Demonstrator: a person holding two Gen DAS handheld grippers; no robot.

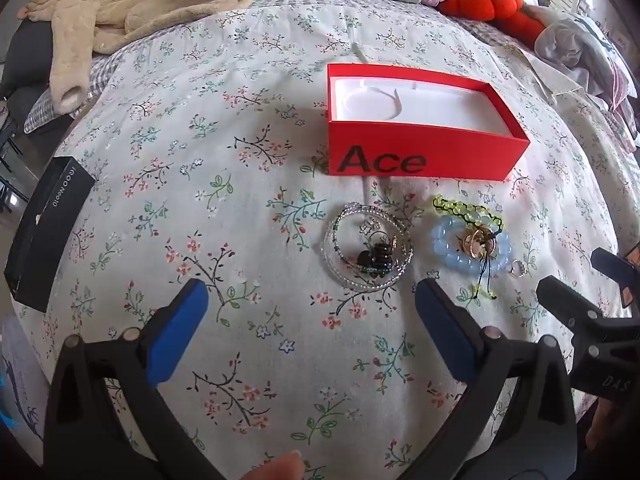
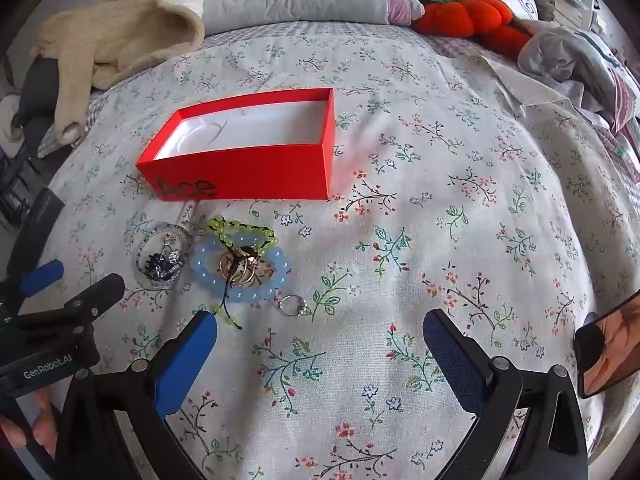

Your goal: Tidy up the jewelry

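a red box [image 1: 420, 156] printed "ace" sits open on the flowered bed cover [image 1: 240, 160], about the middle of the bed. its white lining shows moulded hollows and i see no jewelry inside it.

the jewelry lies in a loose cluster on the cover just in front of the box's printed side. on one side is a coil of clear beaded bracelets [image 1: 368, 256] with a dark beaded piece resting inside the ring. just beside it is a pale blue bead bracelet [image 1: 452, 256], with gold rings [image 1: 478, 242] lying in its middle and a yellow-green beaded cord [image 1: 464, 210] draped over its far edge. a small silver ring [image 2: 294, 306] lies apart, on the near side of the blue bracelet.

the left tongs [image 1: 312, 308] hang over the cover with the blue pads spread wide and nothing between them; the clear beaded coil lies just beyond the tips. the right tongs [image 2: 320, 334] are also spread wide and hold nothing, with the left pad's tip close to the trailing end of the cord and the silver ring.

a black carton [image 1: 44, 232] rests at the bed's left edge, a cream fleece garment [image 1: 120, 4] lies at the far left corner, and an orange plush [image 1: 480, 0] sits near the far right corner. a phone [image 2: 608, 344] shows at the right edge.
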